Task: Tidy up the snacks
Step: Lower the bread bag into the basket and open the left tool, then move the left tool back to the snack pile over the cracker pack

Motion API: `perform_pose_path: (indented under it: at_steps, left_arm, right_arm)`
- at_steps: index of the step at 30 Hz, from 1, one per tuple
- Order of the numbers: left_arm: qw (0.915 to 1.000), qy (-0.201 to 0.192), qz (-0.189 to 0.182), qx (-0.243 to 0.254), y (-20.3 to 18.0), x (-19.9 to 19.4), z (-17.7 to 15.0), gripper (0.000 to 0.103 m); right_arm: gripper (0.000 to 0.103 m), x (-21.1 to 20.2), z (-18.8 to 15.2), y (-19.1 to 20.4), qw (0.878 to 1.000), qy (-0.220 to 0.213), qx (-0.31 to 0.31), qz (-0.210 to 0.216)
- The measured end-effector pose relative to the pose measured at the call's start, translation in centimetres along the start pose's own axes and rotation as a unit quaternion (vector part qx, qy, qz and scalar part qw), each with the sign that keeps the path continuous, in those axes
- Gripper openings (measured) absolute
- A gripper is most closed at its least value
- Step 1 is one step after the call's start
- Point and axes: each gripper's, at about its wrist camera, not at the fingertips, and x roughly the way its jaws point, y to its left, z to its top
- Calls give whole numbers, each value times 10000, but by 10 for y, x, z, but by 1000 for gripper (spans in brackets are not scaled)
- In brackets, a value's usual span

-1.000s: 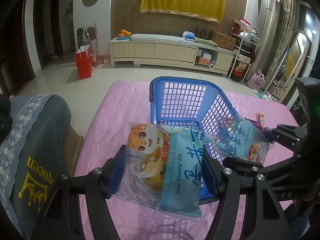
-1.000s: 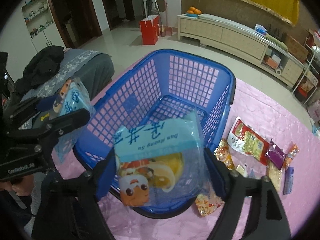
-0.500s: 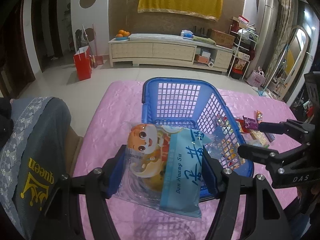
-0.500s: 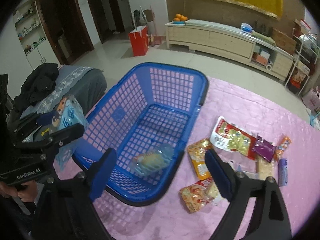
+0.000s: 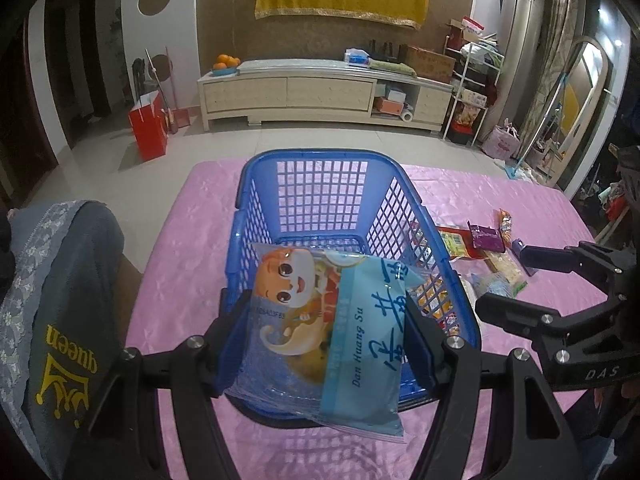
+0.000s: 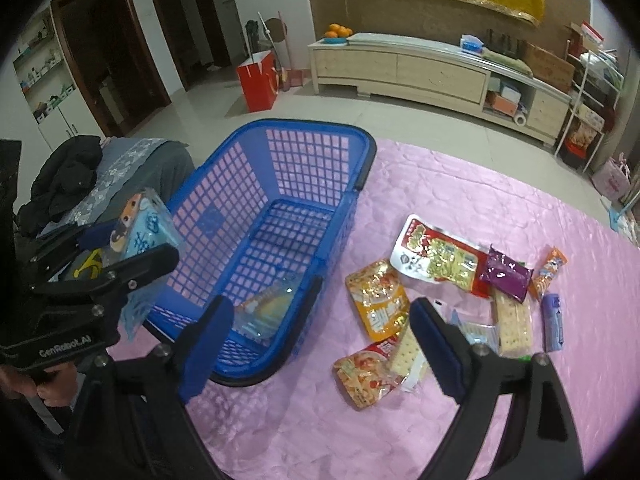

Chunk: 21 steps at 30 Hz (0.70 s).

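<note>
Blue pads, left gripper: clamped on a pastry packet with a cartoon face, held over the near rim of the blue basket, not yet inside.
Right gripper: jaws spread wide with nothing between them, hanging over the near end of the basket and the loose snacks.
Dropped packet: a matching pastry packet lay on the basket floor near the front wall.
Loose snacks: orange pouch, cracker packs, red-and-yellow pouch, purple packet and others stayed scattered on the pink tablecloth, right of the basket.
Risk: the left packet overhung the rim; released there, it would probably tip outward onto the cloth instead of into the basket.
Second risk: the snacks overlapped, so a grab could drag a neighbour along.
Change: a second earlier the right gripper held that second packet above the basket; since then it had let go, and its view had swung toward the loose pile.
</note>
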Motion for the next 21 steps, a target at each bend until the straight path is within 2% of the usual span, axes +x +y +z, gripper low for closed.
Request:
perform_pose_path:
  at_steps: [8,12,21]
  left_arm:
    - [9996,263,-65,-33,5,22,1,68]
    - [9998,159,-96,-13,3,19,1,78]
    - [9999,-39,-100,49,-5,-8,2,78]
  right_arm:
    - [92,7,-1,-5,10000,52,60,0]
    - [92,6,-3,-6,9999,57,89,18]
    - [92,-22,-5,-7,9998,-181,113,58]
